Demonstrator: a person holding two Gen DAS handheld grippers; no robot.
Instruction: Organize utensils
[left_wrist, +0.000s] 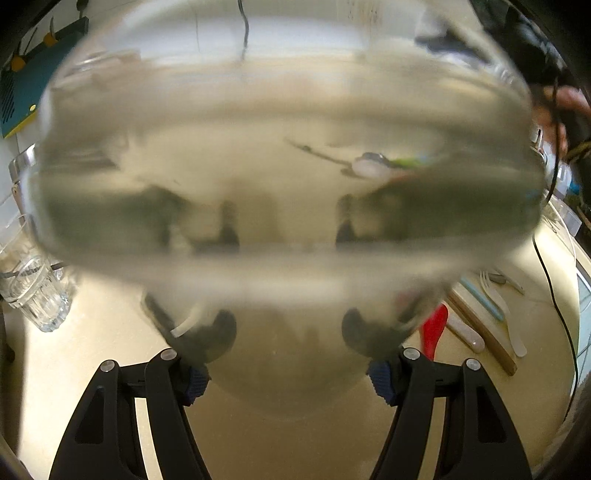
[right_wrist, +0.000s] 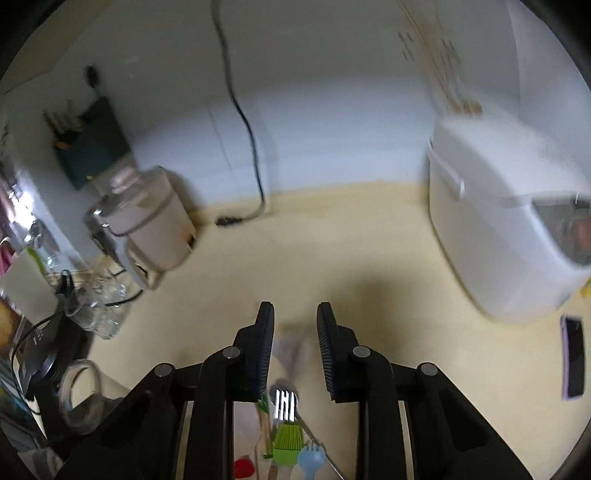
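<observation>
— Well, how is the left gripper (left_wrist: 288, 382) found?

— It is seen closed on a clear glass (left_wrist: 288, 184), whose base is clamped between both pads. The glass is held so close to the lens that it is blurred, and what it may contain cannot be told.

— And the right gripper (right_wrist: 295, 332)?

— Its fingers are seen parted, with a gap between them and nothing pinched. Bare counter (right_wrist: 369, 258) is shown ahead of them.

— Where are the utensils placed?

— To the right of the glass, on the counter, a red spoon (left_wrist: 436, 328), a wooden stick (left_wrist: 480, 328) and a white fork (left_wrist: 506, 314) are laid side by side. Their long axes are run slanting away from the glass. From the right wrist, a metal fork (right_wrist: 284, 404), a green brush (right_wrist: 286, 446) and a blue fork (right_wrist: 312, 459) are seen just under the fingers.

— Which hand is judged nearer?

— The right one, since the pile is kept on that side of the glass. Each piece would best be gripped across its handle, then carried left to the glass.
</observation>
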